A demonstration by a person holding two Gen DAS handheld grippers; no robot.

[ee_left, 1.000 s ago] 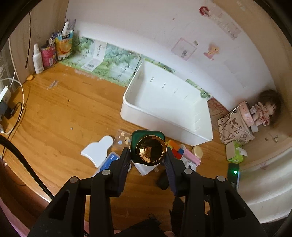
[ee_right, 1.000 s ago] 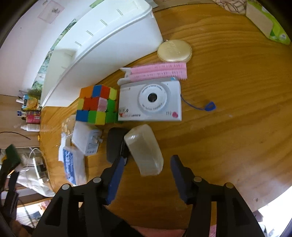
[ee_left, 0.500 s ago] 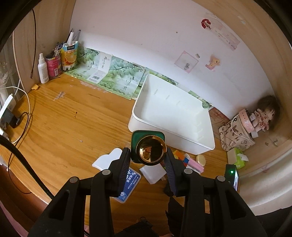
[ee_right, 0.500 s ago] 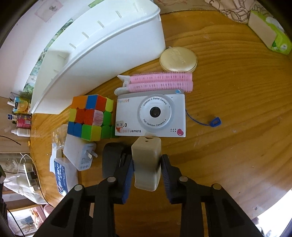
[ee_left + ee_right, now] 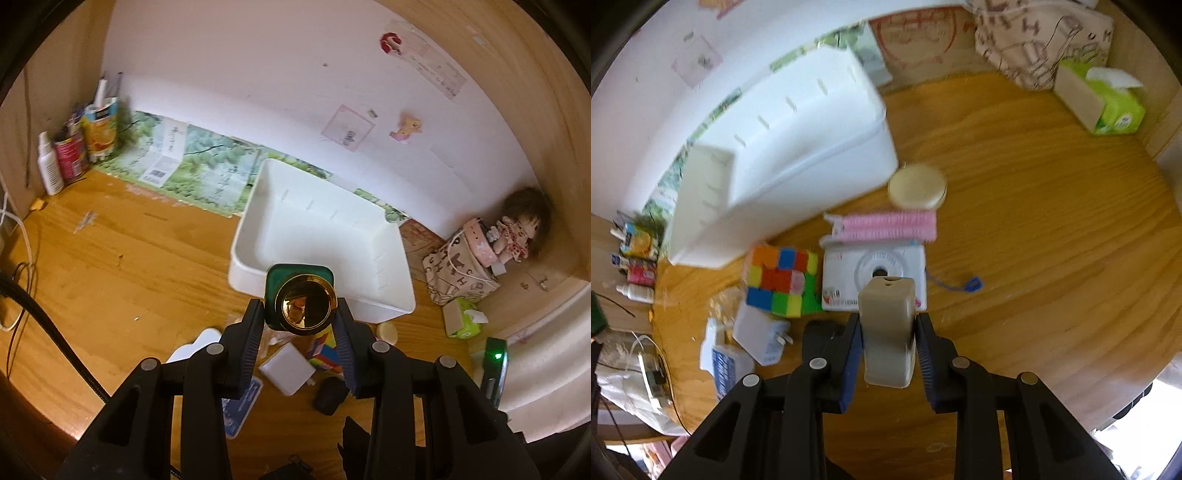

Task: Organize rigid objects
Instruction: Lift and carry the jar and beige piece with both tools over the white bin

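Left wrist view: the left gripper (image 5: pixel 301 325) pinches a green bottle with a gold cap (image 5: pixel 305 303), and the cap faces the camera. The bottle is in the air, in front of the near wall of a white bin (image 5: pixel 384 306) that stands on the wooden desk (image 5: pixel 110 266). Behind the bin a green leaf-pattern sheet (image 5: pixel 199 166) leans along the foot of the white wall (image 5: pixel 258 74), which has a few stickers on it. In the far left corner stand a white spray bottle (image 5: pixel 50 166) and two colourful cans (image 5: pixel 86 144) holding pens. At the right, in the wooden corner, a doll (image 5: pixel 517 229) sits beside a printed bag (image 5: pixel 458 269), with a green tissue pack (image 5: pixel 463 319) near it. Below the gripper lie a white charger (image 5: pixel 286 371) and a small black object (image 5: pixel 330 395).

Right wrist view (somewhat blurred): the right gripper (image 5: pixel 888 347) is pressed together on a beige block (image 5: pixel 886 328), held above the desk. Under it lies a white toy camera (image 5: pixel 846 273), touching a pink hair roller clip (image 5: pixel 886 225); a round gold compact (image 5: pixel 918 186) is just beside the bin's corner. A colour cube (image 5: pixel 781 280) sits left of the camera, close to the bin.
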